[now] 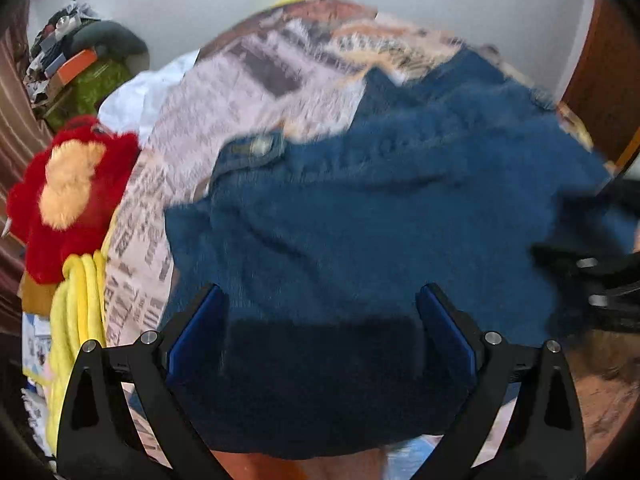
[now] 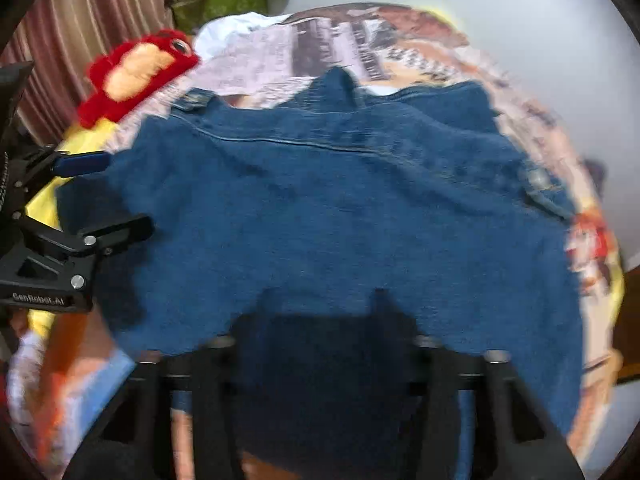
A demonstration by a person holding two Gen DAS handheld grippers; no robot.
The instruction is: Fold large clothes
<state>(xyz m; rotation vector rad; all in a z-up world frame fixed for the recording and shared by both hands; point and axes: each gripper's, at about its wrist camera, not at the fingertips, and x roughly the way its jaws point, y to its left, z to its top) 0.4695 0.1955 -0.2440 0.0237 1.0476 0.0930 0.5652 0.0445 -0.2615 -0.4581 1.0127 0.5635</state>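
One blue denim jacket, one red plush toy, one newspaper-print bedsheet, one yellow cloth (bunched at the edge), two grippers: left gripper, right gripper.

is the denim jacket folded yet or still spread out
Mostly spread: the denim jacket lies wide across the printed blanket, collar and cuff showing. Its near edge is bunched; any fold there is unclear.

Bed with printed bedspread, denim jacket, red plush toy
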